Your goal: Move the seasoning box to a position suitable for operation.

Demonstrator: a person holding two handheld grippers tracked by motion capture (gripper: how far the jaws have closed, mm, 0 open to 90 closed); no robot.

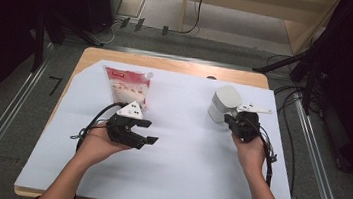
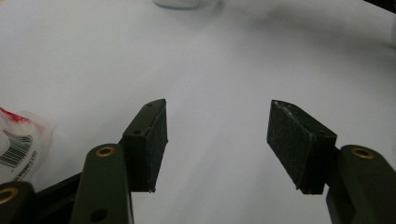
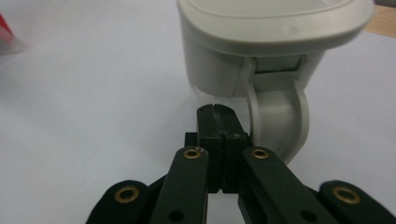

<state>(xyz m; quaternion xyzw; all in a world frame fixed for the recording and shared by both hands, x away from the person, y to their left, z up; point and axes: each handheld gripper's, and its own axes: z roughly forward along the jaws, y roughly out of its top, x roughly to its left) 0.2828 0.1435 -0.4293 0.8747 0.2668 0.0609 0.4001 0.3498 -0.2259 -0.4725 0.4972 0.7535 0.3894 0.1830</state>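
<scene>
A white lidded container (image 1: 224, 104) with a loop handle (image 3: 280, 116) stands on the right of the white sheet (image 1: 183, 150). My right gripper (image 1: 231, 120) sits just in front of it. In the right gripper view the right gripper (image 3: 213, 109) is shut, pads pressed together with nothing between them, tips close to the container (image 3: 261, 46) wall left of the handle. A red and white pouch (image 1: 128, 86) lies flat at the back left. My left gripper (image 1: 151, 132) is open, in front of the pouch, pointing right. Its jaws stand wide apart over bare sheet in the left gripper view (image 2: 217, 135), with the pouch corner (image 2: 18, 140) beside them.
The white sheet covers most of a wooden table (image 1: 168, 64), whose far edge shows bare wood. Cables (image 1: 88, 127) trail from both grippers. Dark stands and floor rails surround the table.
</scene>
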